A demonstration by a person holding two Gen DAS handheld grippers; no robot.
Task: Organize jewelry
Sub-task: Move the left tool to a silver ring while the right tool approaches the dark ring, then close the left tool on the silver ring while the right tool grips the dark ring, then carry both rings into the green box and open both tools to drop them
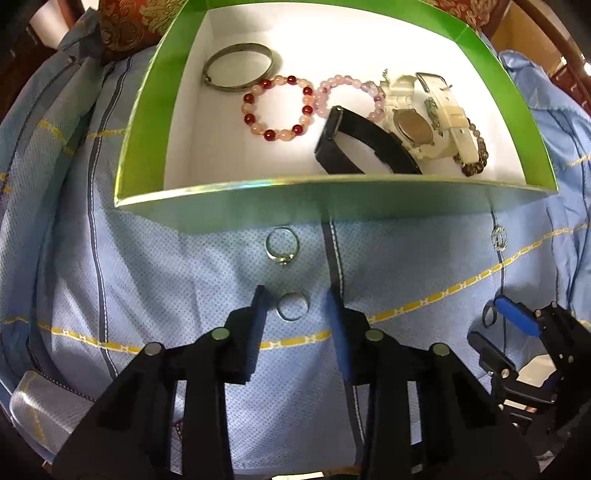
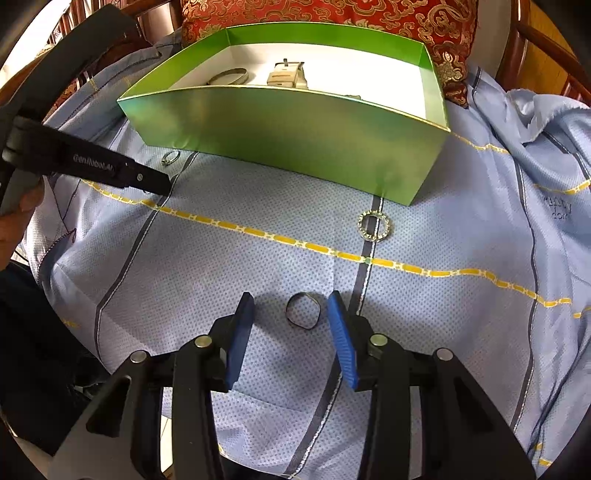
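Note:
A green box [image 1: 332, 201] with a white inside holds a metal bangle [image 1: 238, 68], a red bead bracelet [image 1: 277, 109], a pink bead bracelet [image 1: 349, 92], a black band [image 1: 364, 146] and a white watch [image 1: 417, 122]. On the blue cloth, my left gripper [image 1: 297, 295] is open around a plain silver ring [image 1: 293, 306]. A stone-set ring [image 1: 282, 248] lies just beyond it. My right gripper [image 2: 291, 301] is open around a dark ring [image 2: 303, 311]. A sparkly ring [image 2: 375, 225] lies further ahead, near the box [image 2: 295, 136].
The blue cloth [image 2: 184, 258] with yellow lines is creased and bunched at the right. A red patterned cushion [image 2: 332, 14] and wooden chair arms stand behind the box. The left gripper's finger [image 2: 110, 170] reaches in from the left in the right wrist view.

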